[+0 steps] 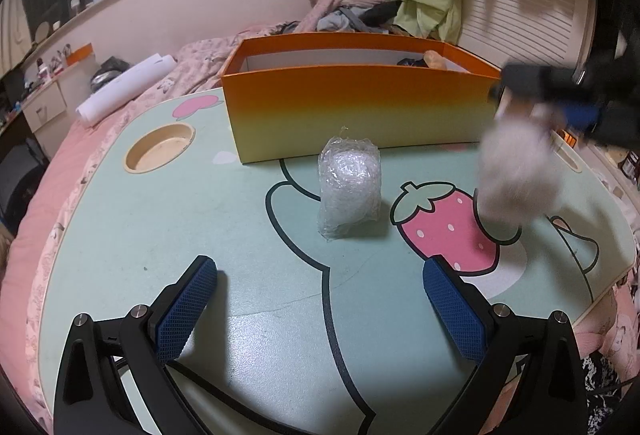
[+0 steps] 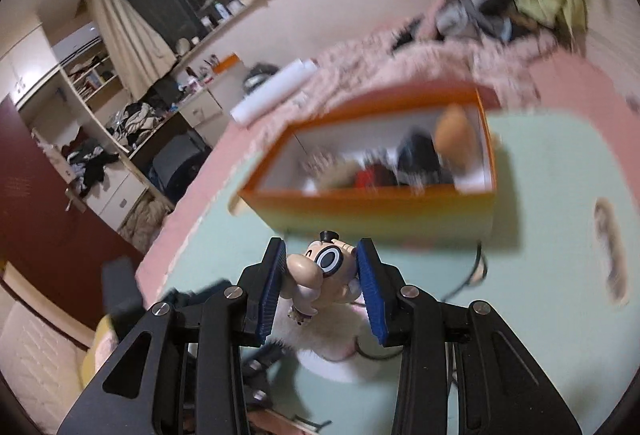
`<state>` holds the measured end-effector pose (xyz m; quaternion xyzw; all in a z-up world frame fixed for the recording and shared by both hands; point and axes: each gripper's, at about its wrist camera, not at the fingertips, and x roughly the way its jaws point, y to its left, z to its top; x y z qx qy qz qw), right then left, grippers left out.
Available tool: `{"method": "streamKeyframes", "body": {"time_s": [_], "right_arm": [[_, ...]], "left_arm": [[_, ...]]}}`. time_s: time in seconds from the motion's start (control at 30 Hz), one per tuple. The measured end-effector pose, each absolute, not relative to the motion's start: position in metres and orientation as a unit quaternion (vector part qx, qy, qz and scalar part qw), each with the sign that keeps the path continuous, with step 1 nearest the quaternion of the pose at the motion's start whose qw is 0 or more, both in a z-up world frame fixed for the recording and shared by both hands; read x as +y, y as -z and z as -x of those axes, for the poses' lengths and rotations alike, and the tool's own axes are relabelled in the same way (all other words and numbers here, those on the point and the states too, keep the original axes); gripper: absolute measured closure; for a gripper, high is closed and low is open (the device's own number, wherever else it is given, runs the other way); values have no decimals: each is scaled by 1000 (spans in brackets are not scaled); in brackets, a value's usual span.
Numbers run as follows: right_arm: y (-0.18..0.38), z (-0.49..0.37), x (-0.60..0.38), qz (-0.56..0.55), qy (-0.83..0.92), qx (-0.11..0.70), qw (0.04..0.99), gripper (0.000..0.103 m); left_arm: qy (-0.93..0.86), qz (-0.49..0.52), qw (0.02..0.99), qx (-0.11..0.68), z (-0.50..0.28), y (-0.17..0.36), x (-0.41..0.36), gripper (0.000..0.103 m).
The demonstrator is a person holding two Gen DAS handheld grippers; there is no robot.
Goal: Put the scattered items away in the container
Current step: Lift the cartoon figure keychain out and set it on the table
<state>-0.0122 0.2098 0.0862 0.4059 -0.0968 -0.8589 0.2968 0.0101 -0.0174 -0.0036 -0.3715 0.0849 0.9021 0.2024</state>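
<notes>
The right gripper (image 2: 322,281) clamps a fluffy toy (image 2: 320,275), airborne just short of the box (image 2: 372,211); its dangling fur could snag the near wall. The left gripper (image 1: 320,309), wide and empty, faces a wrapped bundle (image 1: 349,187) on the bench (image 1: 160,235).

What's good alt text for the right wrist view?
The right gripper is shut on a fluffy toy figure with a big nose and one round eye, above a mint-green table. Ahead sits an open orange box already holding several blurred items.
</notes>
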Motion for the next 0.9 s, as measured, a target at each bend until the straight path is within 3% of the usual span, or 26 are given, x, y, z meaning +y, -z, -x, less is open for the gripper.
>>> {"method": "streamKeyframes", "body": {"time_s": [0.6,0.9], "right_arm": [[-59,25,208,-428,850,-110,287,65],[-62,26,228,-407,876,-108,234,64]], "left_arm": [[-899,370,217,90,-11,3,-16,0],[-897,370,225,92,-11,3,-16,0]]}}
